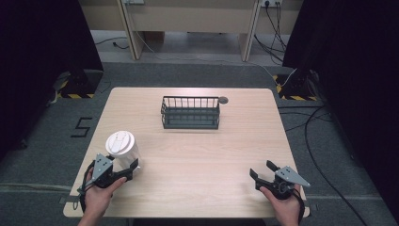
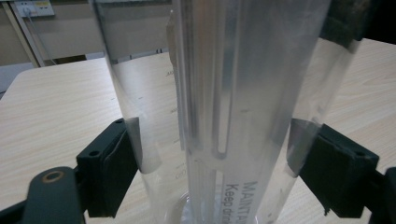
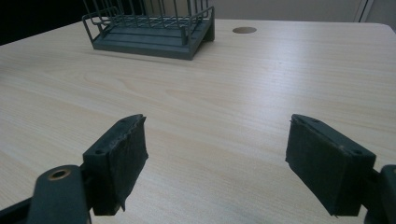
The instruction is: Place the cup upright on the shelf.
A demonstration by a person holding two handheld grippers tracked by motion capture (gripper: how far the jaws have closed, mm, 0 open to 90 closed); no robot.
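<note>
A clear plastic cup (image 1: 123,149) with a white lid stands upright near the table's front left corner. My left gripper (image 1: 126,167) is shut on its lower part. In the left gripper view the cup (image 2: 224,93) stands between the jaws, and both pads (image 2: 114,163) press against its walls, with printed text low on it. My right gripper (image 1: 261,169) rests open at the front right, nothing between its jaws. In the right gripper view that gripper (image 3: 215,140) looks over bare wood toward a dark wire basket (image 3: 149,28).
The dark wire basket (image 1: 190,113) sits empty at the middle back of the light wooden table (image 1: 197,155). A round cable hole (image 1: 223,100) lies just right of it. Cables and black stands lie on the floor beyond the table.
</note>
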